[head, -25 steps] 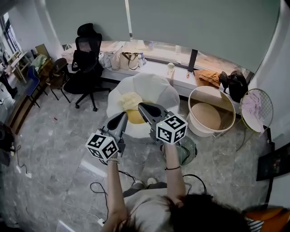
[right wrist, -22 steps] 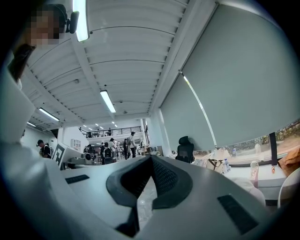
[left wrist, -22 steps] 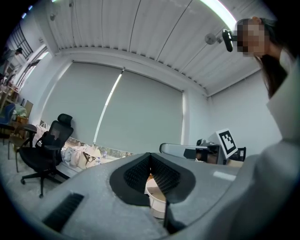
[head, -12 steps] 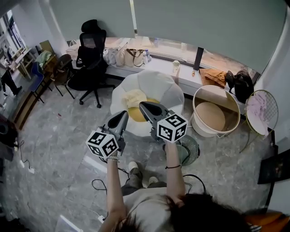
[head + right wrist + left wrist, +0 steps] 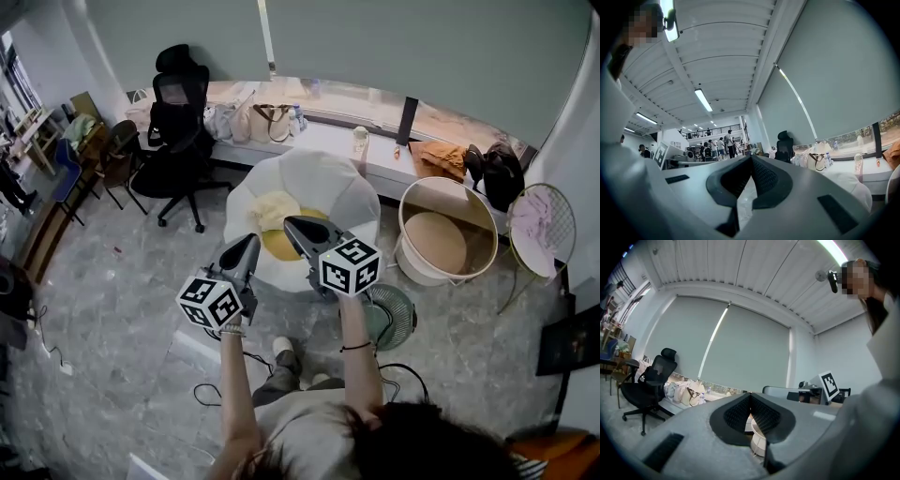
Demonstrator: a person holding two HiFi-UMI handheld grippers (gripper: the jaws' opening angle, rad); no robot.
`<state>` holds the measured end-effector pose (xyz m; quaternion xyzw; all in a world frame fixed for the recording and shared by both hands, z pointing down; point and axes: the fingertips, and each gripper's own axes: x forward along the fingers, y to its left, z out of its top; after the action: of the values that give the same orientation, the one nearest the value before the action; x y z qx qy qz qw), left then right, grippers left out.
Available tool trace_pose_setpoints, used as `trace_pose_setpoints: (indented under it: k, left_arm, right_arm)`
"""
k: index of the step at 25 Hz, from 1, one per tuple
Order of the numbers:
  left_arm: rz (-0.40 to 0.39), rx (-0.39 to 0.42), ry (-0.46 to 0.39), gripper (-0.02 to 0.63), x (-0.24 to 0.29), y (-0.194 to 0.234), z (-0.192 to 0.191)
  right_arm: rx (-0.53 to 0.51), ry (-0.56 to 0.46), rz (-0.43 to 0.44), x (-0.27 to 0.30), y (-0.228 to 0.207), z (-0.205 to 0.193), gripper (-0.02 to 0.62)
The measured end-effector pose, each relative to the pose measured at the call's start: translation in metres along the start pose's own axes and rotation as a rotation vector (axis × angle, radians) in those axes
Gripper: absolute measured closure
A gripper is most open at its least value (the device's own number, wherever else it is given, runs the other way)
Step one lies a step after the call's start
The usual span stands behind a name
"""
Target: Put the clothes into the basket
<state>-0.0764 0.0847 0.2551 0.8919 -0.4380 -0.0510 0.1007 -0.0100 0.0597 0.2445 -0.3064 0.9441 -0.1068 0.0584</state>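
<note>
A pale yellow garment (image 5: 273, 208) and a darker yellow one (image 5: 279, 244) lie on a white beanbag seat (image 5: 328, 183) in the middle of the head view. The round cream basket (image 5: 405, 253) stands on the floor to the right of the seat, with nothing in it. My left gripper (image 5: 252, 240) is held level just short of the seat's near edge, jaws shut and empty (image 5: 750, 395). My right gripper (image 5: 289, 223) points at the yellow clothes from slightly above, also shut with nothing between its jaws (image 5: 751, 157).
A black office chair (image 5: 181, 120) stands at the left. Bags (image 5: 253, 122), an orange cloth (image 5: 433, 159) and a black backpack (image 5: 494, 174) sit on the window ledge. A floor fan (image 5: 390, 316) is near my right arm. A round wire rack with pink cloth (image 5: 531, 221) stands right of the basket.
The person has stepped forward, carrying both grippers a little ahead and lower toward the beanbag seat. Both stay shut and empty.
</note>
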Motion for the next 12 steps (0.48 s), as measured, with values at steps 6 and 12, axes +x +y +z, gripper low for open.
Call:
trace_pose_setpoints:
  k: [6,12]
  left_arm:
    - [-0.004,-0.021,0.029,0.595,0.021,0.048,-0.006]
    - [-0.022,-0.055,0.034,0.595,0.036,0.097,-0.009]
  right_arm:
    - [0.015,0.035,-0.014,0.038,-0.022,-0.015,0.586]
    - [0.03,0.067,-0.06,0.082,-0.043,-0.029,0.586]
